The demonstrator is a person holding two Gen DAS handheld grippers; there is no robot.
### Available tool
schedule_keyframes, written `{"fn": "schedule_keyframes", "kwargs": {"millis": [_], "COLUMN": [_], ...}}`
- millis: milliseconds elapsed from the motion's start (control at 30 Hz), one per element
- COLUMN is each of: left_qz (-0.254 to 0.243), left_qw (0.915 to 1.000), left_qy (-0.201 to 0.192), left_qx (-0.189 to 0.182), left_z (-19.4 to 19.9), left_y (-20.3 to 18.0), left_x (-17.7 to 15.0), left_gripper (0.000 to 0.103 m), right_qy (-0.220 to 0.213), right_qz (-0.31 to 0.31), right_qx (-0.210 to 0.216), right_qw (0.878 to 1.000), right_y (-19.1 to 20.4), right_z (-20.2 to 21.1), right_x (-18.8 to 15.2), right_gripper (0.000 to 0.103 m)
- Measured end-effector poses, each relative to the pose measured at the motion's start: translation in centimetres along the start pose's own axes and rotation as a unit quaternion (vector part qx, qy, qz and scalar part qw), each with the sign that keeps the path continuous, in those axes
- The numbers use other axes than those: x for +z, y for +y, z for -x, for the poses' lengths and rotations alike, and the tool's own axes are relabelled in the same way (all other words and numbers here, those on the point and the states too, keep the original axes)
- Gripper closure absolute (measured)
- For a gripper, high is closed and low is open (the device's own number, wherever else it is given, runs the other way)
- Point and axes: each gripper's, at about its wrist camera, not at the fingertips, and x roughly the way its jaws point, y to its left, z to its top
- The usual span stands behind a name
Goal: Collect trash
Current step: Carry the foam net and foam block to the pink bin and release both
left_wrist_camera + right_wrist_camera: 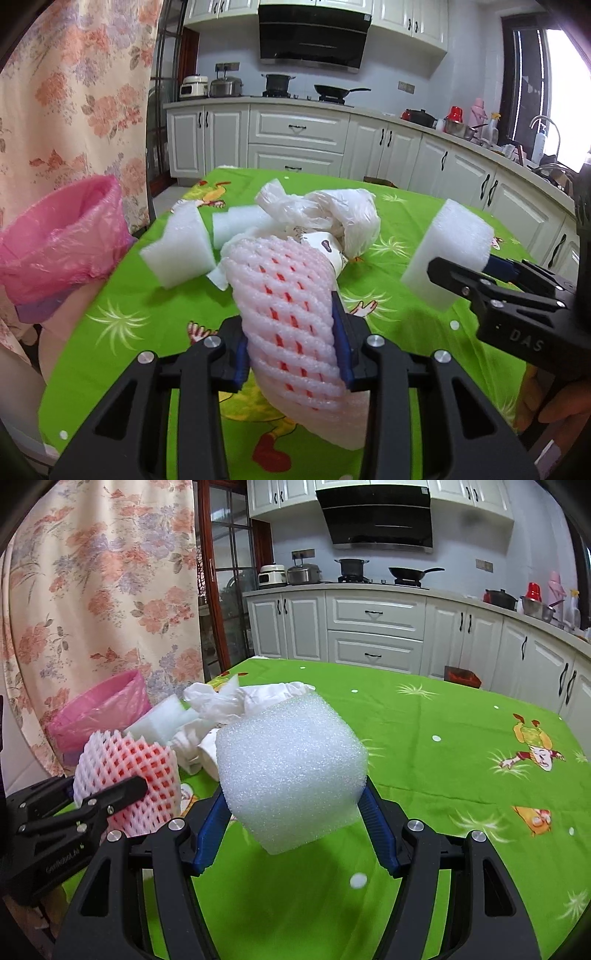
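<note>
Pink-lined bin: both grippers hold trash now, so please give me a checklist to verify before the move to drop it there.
1. Left gripper grips the foam fruit net: ok, pads press both its sides.
2. Right gripper grips the white foam block: ok, held clear of the green tablecloth.
3. Bin mouth open: ok, the pink liner is spread wide.
4. Room inside the bin: cannot tell, its inside is hidden.
5. Path to the bin: not ok, foam pieces and a plastic bag lie between.
</note>
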Motion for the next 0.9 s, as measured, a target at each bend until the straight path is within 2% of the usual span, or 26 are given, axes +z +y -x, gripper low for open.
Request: {"fn": "schedule_keyframes", "kwargs": {"millis": [533,700,900], "left_qz": [-0.028,-0.023,-0.002], "left_qw": [0.9971,0.9960,0.9942], "left_qy": [-0.071,-0.085,-0.100], "left_qx": [0.009,0.013,0.039], "left_z": [7.1,8.9,10.5], "left_y": [1.7,3.5,6.9], "left_x": [-0.8,-1.0,-0.8], "left_gripper": [0.067,0.067,0.067], "right_qy": [-0.030,-0.030,-0.028], "right_qz": [0.031,0.044,0.060], "right_qx": [0.011,0.023,0.057], "right_qw": [0.999,0.998,0.996], "right_y": [3.9,5.8,8.7], "right_z": [5.6,5.5,3.9], "right_x": [0.4,0.5,1.5], "right_gripper": [0.039,0.039,0.039]}}
